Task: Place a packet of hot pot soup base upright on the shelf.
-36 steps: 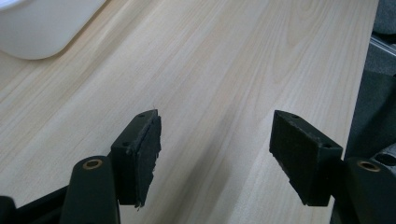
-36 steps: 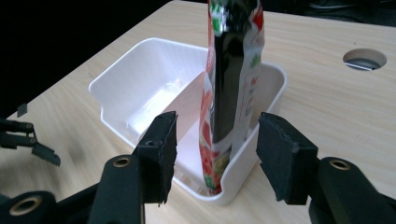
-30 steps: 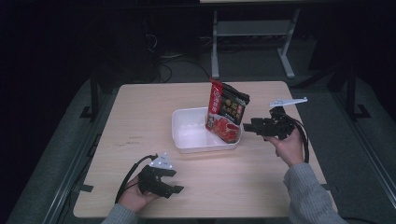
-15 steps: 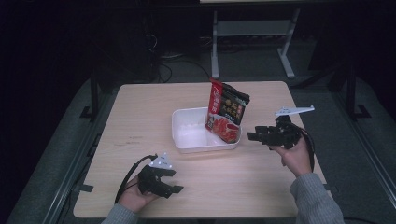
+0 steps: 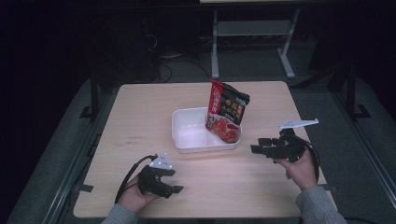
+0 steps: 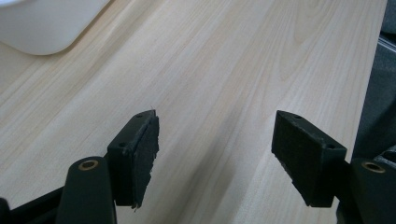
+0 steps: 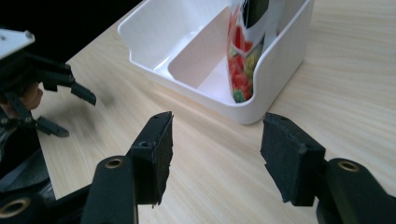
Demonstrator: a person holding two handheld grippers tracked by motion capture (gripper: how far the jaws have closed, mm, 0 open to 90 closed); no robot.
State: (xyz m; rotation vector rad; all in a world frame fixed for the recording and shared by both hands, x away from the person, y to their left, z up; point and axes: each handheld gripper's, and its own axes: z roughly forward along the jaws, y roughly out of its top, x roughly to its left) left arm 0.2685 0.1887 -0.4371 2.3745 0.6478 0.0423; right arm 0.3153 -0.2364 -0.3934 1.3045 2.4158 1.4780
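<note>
Red printed foil snack packet [image 5: 227, 112] standing tilted in right end of white rectangular plastic tub [image 5: 187, 135] at table centre. Right gripper [image 5: 256, 149] near tub, jaws just opening, empty. Left gripper [image 5: 175, 182] open, empty, well apart.

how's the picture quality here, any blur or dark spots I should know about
High view: table evenly lit, surroundings nearly black, slightly soft overall. Left gripper view: sharp wood grain, jaws crisp. Right gripper view: white bin and red snack bag clear; the left gripper at the frame's left edge is smeared by blur.

One packet [image 5: 227, 114], one white tub [image 5: 189, 140]
</note>
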